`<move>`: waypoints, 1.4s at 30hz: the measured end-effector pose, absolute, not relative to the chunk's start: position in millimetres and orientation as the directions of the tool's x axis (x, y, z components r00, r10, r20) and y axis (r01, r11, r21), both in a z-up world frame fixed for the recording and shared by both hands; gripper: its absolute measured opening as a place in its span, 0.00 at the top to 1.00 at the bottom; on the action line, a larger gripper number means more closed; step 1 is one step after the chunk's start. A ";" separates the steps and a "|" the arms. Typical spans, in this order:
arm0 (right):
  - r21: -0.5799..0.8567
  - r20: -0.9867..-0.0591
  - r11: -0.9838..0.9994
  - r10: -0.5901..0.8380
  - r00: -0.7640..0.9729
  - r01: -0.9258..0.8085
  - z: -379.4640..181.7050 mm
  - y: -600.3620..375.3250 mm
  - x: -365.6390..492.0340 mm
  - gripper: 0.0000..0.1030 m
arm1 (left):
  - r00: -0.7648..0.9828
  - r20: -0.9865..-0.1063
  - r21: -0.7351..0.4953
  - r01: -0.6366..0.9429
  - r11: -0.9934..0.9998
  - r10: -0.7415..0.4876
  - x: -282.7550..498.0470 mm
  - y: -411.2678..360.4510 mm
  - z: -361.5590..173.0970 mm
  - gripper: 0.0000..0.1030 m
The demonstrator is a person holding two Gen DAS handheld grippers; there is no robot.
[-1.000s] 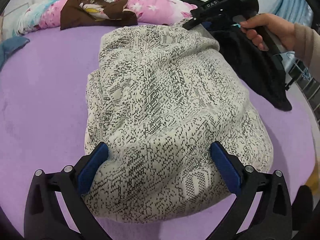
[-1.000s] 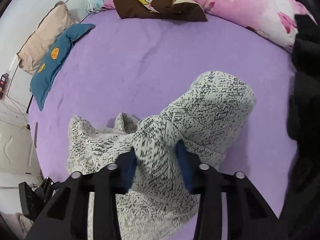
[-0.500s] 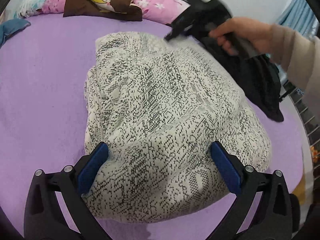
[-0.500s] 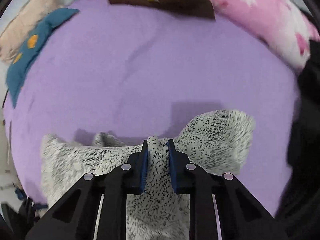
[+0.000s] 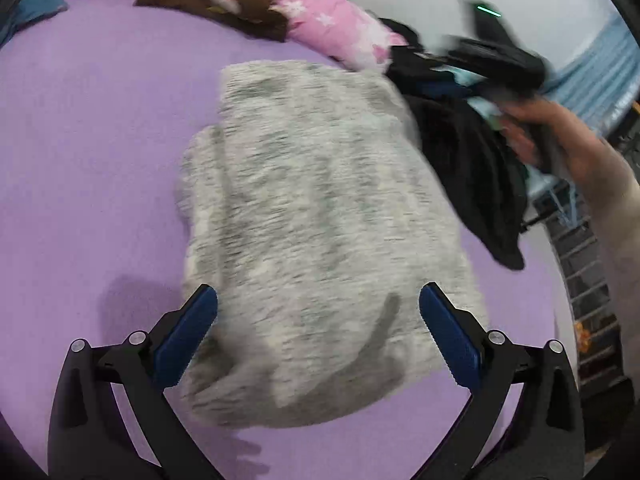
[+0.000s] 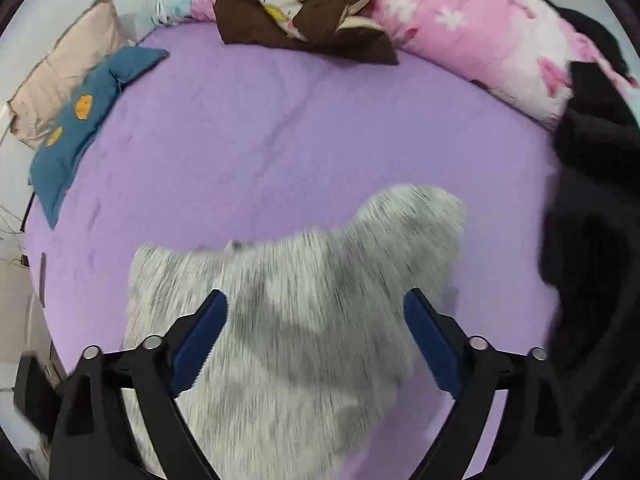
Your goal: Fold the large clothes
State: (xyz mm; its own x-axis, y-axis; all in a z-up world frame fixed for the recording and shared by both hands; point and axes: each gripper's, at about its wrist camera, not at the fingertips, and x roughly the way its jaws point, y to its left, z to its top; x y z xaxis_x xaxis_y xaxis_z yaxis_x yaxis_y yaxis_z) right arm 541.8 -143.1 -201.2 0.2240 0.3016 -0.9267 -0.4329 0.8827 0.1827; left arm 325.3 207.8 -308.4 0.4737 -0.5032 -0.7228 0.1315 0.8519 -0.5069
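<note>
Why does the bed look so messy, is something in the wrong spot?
The speckled sweater lies lumpy and only half folded. A black garment is heaped beside it, and a brown top is dumped over the pink quilt.

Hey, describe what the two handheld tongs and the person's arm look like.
Both tongs, left and right, share one design: black angular plastic arms with silver rivets and blue ridged pads. The right unit's black body carries a green light, gripped by a bare hand in a beige sleeve.

Blurred speckled grey sweater [image 5: 316, 232] fills mid-frame on purple bedsheet [image 5: 92, 152]; left gripper [image 5: 318, 300] gapes wide at the bottom.
</note>
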 end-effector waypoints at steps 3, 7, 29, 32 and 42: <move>0.259 -0.908 0.881 0.362 0.210 -0.396 -204.9 -187.5 504.6 0.09 | 0.455 -0.716 -0.562 0.073 0.824 -0.529 323.5 226.4 -316.9 0.06; 0.434 -0.853 0.851 0.494 0.168 -0.296 -231.1 -229.4 466.8 0.09 | 0.429 -0.698 -0.633 0.005 0.774 -0.573 322.2 246.7 -331.4 0.06; 0.929 -0.361 0.359 0.933 -0.004 -0.087 -414.2 -257.4 445.5 0.06 | 0.285 -0.423 -0.906 -0.106 0.411 -0.860 352.2 273.6 -416.1 0.05; 0.931 -0.355 0.351 0.934 -0.029 -0.097 -417.9 -246.2 457.1 0.05 | 0.278 -0.403 -0.915 -0.092 0.393 -0.872 353.0 275.4 -418.1 0.05; 0.922 -0.373 0.362 0.925 -0.072 -0.137 -418.0 -204.0 476.8 0.04 | 0.274 -0.363 -0.930 -0.058 0.362 -0.891 382.4 254.8 -432.4 0.05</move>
State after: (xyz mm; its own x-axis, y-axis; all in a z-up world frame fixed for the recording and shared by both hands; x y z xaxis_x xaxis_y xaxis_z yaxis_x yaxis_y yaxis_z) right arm 476.8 -204.0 -418.0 -0.0722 0.9248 -0.3734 -0.1375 0.3616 0.9221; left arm 382.4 254.8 -432.4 0.2735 -0.8906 -0.3633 -0.0578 0.3618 -0.9305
